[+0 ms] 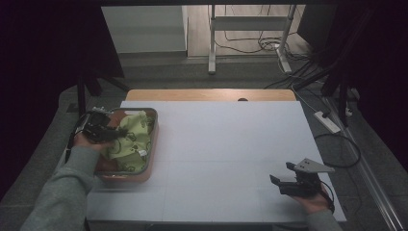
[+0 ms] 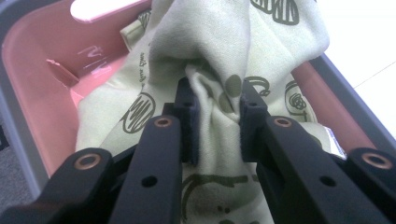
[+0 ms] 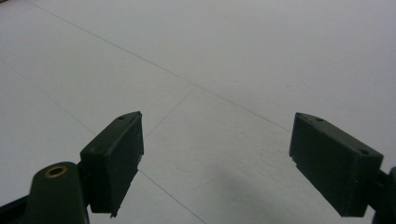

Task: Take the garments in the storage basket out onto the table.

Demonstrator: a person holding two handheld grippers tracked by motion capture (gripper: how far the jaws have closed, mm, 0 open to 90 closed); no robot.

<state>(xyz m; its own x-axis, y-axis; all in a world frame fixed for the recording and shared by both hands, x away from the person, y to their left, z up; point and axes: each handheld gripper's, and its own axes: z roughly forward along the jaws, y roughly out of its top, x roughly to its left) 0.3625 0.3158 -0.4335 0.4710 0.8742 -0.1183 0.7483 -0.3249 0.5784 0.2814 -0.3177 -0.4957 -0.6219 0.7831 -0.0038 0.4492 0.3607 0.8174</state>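
A pale green cloth with dark printed shapes lies bunched in a pink basket with a grey rim at the table's left. My left gripper reaches into the basket from the left. In the left gripper view its two black pads pinch a raised fold of the cloth between them. My right gripper rests low over the white table top at the front right, jaws wide apart with nothing between them; the right gripper view shows its pads over bare white surface.
The basket's pink inner wall and grey rim surround the cloth. Beyond the table's far wooden edge stand a white frame's legs and loose cables. A power strip lies on the floor to the right.
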